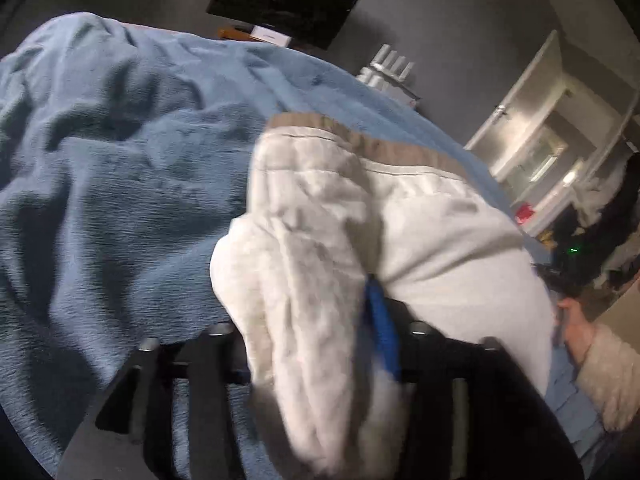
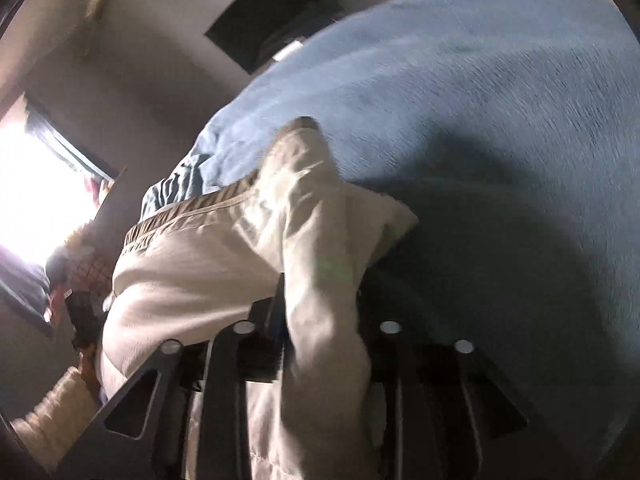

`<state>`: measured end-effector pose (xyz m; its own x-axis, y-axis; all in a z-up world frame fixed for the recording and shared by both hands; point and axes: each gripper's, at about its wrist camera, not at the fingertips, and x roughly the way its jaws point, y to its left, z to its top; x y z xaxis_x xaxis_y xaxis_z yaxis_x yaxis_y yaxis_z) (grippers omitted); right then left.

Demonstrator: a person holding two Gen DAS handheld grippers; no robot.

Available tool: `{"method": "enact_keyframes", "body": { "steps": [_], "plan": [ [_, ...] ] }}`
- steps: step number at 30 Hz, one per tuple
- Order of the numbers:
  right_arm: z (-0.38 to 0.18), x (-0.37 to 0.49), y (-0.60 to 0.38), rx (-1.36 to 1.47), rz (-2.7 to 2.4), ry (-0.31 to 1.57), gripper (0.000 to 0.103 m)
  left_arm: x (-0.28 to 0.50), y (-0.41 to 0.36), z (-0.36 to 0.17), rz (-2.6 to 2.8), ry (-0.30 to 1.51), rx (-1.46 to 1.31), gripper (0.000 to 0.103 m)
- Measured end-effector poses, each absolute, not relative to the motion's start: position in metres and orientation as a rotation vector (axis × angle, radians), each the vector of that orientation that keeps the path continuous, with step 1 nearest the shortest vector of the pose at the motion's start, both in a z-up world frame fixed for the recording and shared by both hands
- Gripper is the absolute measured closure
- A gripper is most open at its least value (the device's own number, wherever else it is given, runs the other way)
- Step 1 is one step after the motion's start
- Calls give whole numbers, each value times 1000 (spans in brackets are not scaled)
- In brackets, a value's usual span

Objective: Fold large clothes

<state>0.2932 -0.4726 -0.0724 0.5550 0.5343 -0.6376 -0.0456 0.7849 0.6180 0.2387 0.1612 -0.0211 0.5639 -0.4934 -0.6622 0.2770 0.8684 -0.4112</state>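
Observation:
A large off-white fleece garment [image 1: 440,232] with a tan ribbed band [image 1: 372,140] hangs bunched over the blue blanket [image 1: 120,184] on the bed. In the left wrist view its fleecy fold runs between the fingers of my left gripper [image 1: 320,320]. A blue pad [image 1: 382,320] presses its right side and the left finger is hidden by cloth. In the right wrist view the same garment [image 2: 208,264] is gathered in my right gripper [image 2: 320,304], whose fingertips the cloth covers. The garment stretches between the two grippers, and both look shut on it.
A dark screen [image 1: 288,0] hangs on the grey wall beyond the bed. Pale shelves [image 1: 540,152] stand at the right. A person's hand and cream sleeve [image 1: 600,376] hold the other gripper. A bright window [image 2: 36,184] is at the left in the right wrist view.

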Motion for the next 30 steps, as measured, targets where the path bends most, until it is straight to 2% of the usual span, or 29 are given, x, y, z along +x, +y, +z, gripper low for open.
{"method": "enact_keyframes", "body": {
  "steps": [1,2,3,8,9,12,18,20,30],
  "plan": [
    [-71,293,-474,577,335,937,54,237,164,-17,-405,859,-255,17],
    [-65,288,-477,546,281,938,47,232,171,-10,-334,848,-239,14],
    [-58,279,-479,500,222,934,38,226,177,-5,-325,840,-252,14],
    [-14,225,-453,234,77,891,29,177,176,38,-240,785,-147,12],
    [-9,215,-444,188,73,879,21,165,168,44,-241,778,-104,7],
    [3,175,-394,72,152,854,10,129,132,50,-286,801,-11,7],
    [-20,159,-315,4,254,969,10,113,67,18,-300,889,92,6],
    [-25,173,-300,-27,239,961,10,132,50,11,-261,884,153,5],
    [-10,303,-264,83,197,973,7,260,28,17,-143,959,23,5]
  ]
}}
